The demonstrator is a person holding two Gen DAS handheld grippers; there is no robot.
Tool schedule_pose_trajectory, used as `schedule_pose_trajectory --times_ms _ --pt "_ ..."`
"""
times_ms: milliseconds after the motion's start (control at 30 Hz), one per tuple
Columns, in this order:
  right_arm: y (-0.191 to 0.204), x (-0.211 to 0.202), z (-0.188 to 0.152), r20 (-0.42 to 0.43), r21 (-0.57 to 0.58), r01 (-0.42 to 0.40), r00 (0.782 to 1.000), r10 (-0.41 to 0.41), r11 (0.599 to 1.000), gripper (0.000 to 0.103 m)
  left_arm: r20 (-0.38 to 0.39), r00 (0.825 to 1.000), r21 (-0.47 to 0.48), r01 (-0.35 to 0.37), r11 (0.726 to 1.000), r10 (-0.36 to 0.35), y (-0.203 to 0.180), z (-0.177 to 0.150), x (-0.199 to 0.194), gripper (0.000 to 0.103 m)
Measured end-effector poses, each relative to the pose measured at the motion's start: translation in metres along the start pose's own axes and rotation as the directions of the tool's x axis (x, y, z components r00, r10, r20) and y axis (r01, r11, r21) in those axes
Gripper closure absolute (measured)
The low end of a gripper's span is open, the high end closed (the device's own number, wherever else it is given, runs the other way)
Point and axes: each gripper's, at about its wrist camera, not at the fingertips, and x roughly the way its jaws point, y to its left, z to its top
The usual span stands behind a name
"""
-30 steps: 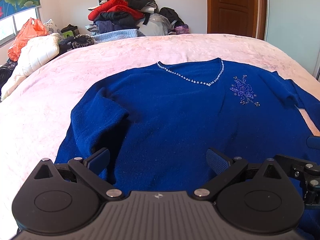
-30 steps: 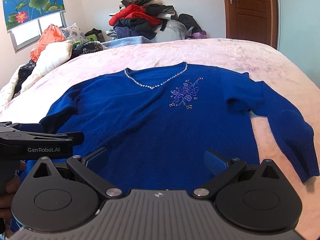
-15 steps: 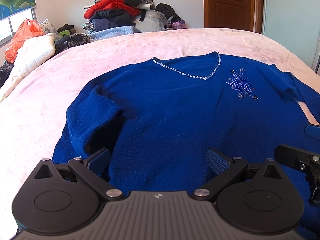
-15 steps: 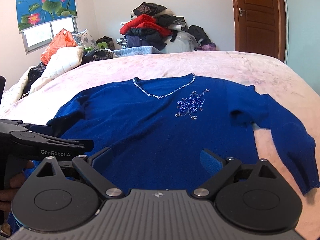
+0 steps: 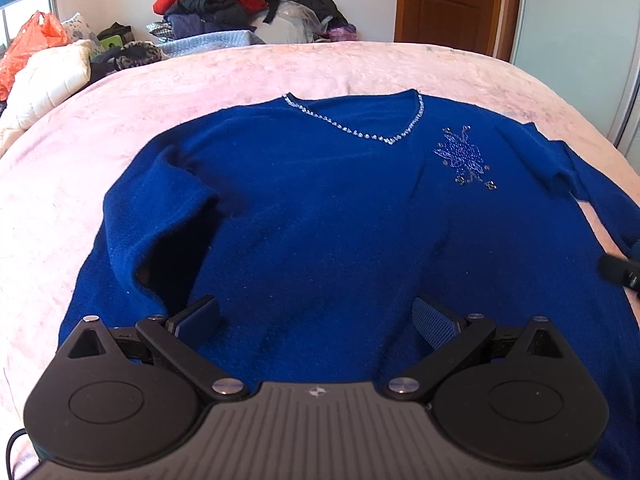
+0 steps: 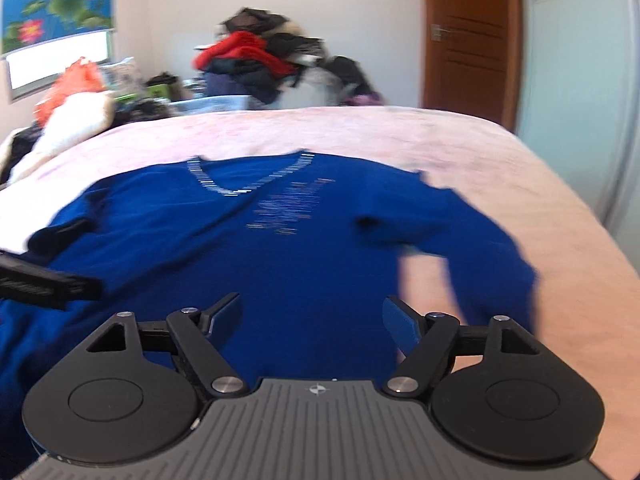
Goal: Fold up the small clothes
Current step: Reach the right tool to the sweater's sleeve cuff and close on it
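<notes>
We see the pink bed (image 5: pixel 80 168) filling most of both views, and on it the blue sweater (image 5: pixel 328 232) lies spread face up across the middle of the frame, neckline toward the top. Its body is flat and unfolded. In the left wrist view one sleeve (image 5: pixel 156 224) at centre left is doubled back onto the body; in the right wrist view, which is blurred, the other sleeve (image 6: pixel 484 232) trails out at centre right onto the bedcover. So we judge the folding barely begun: at most one sleeve is turned in, while the second sleeve and the body folds remain.

At the bottom of each frame, the left gripper (image 5: pixel 316 316) and the right gripper (image 6: pixel 312 316) sit over the sweater's hem end, each with its fingers spread wide and nothing between them. Whether the pads touch the cloth we cannot tell.

A heap of clothes (image 5: pixel 224 8) stands at the upper middle beyond the bed, with a wooden door (image 5: pixel 448 4) at upper right.
</notes>
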Motion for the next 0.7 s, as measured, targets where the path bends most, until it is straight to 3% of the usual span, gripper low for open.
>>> schedule_pose_trajectory --times_ms 200,300,367,467,600,700 --pt "-0.066 0.020 -0.010 -0.055 0.078 0.130 0.991 -0.126 0.988 0.025 -0.011 1.000 0.017 -0.004 1.000 0.004 -0.004 -0.001 0.002 0.000" --pt "-0.108 0.025 -0.014 -0.076 0.201 0.245 0.969 -0.235 0.948 0.025 -0.015 1.000 0.020 -0.004 1.000 0.004 -0.005 -0.001 0.003 0.000" --pt "-0.117 0.018 -0.013 -0.050 0.245 0.249 0.968 -0.245 0.937 0.025 -0.020 1.000 0.024 -0.005 1.000 0.005 -0.005 -0.001 0.004 0.000" --pt "-0.101 0.009 -0.009 0.002 0.174 0.222 0.974 -0.226 0.959 0.025 -0.030 1.000 0.026 -0.008 1.000 0.009 -0.007 0.000 0.006 0.000" --pt "-0.073 0.015 -0.009 0.010 0.008 0.152 0.988 -0.152 0.988 0.026 -0.037 0.999 0.042 -0.006 0.999 0.007 -0.009 -0.001 0.008 0.000" --pt "-0.070 0.031 -0.007 -0.029 -0.038 0.200 0.979 -0.202 0.979 0.030 -0.031 0.999 0.040 -0.007 0.999 0.008 -0.008 -0.001 0.006 0.000"
